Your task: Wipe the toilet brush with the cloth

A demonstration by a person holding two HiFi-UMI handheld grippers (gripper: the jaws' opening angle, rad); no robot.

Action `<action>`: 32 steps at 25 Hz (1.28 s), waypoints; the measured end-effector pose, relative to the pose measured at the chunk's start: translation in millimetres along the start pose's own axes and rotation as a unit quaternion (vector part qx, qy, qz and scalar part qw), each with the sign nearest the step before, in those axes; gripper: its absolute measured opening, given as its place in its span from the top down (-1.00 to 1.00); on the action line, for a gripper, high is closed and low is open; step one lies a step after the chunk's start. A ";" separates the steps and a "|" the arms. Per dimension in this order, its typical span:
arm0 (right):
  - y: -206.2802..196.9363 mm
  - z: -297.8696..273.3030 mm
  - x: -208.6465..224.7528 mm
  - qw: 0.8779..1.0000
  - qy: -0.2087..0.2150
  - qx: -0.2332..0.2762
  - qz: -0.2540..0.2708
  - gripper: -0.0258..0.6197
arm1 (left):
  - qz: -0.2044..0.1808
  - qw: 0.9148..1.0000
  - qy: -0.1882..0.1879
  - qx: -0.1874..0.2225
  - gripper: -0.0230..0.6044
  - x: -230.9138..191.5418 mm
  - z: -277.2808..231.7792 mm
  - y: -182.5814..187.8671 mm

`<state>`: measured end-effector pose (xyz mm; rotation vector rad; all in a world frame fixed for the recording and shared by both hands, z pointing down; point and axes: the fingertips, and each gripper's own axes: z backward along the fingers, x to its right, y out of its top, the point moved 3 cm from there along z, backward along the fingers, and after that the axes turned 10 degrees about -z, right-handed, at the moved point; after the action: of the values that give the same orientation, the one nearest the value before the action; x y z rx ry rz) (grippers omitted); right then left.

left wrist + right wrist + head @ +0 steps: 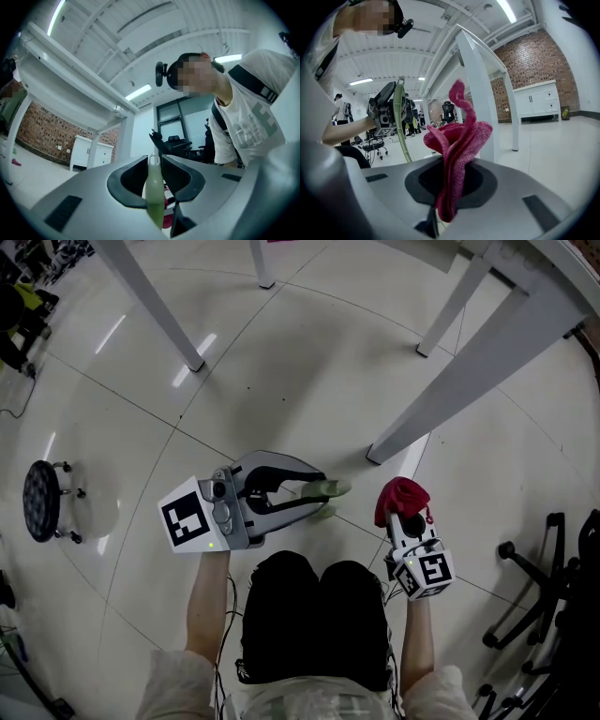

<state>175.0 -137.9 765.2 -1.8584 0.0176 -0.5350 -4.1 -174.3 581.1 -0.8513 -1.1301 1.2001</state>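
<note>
My left gripper [314, 498] is shut on the pale green handle of the toilet brush [328, 488], whose end pokes out past the jaws toward the right. In the left gripper view the handle [153, 197] stands upright, pinched between the dark pads [126, 180]. The brush's bristle end is not visible. My right gripper [401, 514] is shut on a crumpled red cloth [401, 495], which bunches up above the jaws [457, 150]. From the right gripper view the green brush handle [399, 122] stands a short way off to the left. The two grippers are apart, low over the floor.
White table legs [469, 371] [155, 301] stand on the glossy tiled floor ahead. A round black stool [42, 500] is at the left, an office chair base [534, 592] at the right. The person's dark-trousered knees [309, 615] sit just behind the grippers.
</note>
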 end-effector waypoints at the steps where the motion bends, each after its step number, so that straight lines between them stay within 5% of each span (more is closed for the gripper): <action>1: -2.5 -1.3 -0.3 1.000 -0.001 0.000 -0.005 0.82 | 0.000 1.000 0.001 -0.003 0.62 0.7 0.3 -4.1; 8: -15.2 -15.0 -5.5 1.000 0.018 0.001 -0.024 0.82 | 0.016 0.999 0.028 -0.014 0.62 4.5 -1.5 -48.2; 20: -26.0 -42.3 -19.1 0.999 0.038 -0.004 -0.028 0.82 | 0.048 0.998 0.021 -0.019 0.62 10.2 -2.7 -89.6; 23: -23.9 -43.3 -22.9 0.999 0.038 -0.003 -0.026 0.82 | 0.060 0.997 0.051 0.002 0.62 5.3 -0.8 -80.5; 25: -17.9 -42.5 -24.6 0.999 0.035 0.001 -0.028 0.82 | 0.048 0.992 0.114 0.019 0.62 -5.5 8.3 -60.7; 27: -8.7 -42.3 -23.6 0.999 0.022 0.008 -0.031 0.82 | 0.025 0.970 0.240 0.021 0.62 -22.8 34.1 -44.6; 30: 5.7 -45.8 -22.5 0.999 -0.003 0.024 -0.040 0.82 | 0.010 0.895 0.446 -0.015 0.62 -40.4 89.4 -54.3; 31: 9.0 -46.9 -23.3 0.999 -0.011 0.029 -0.044 0.82 | 0.015 0.872 0.489 -0.030 0.64 -40.6 105.4 -65.4; 32: 11.3 -48.1 -24.5 0.998 -0.017 0.034 -0.048 0.82 | 0.022 0.855 0.517 -0.046 0.88 -39.1 118.5 -77.8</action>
<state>138.1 -178.4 758.5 -1.8091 -0.1109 -0.5626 -97.5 -235.3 676.9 -1.3607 -0.2679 0.5351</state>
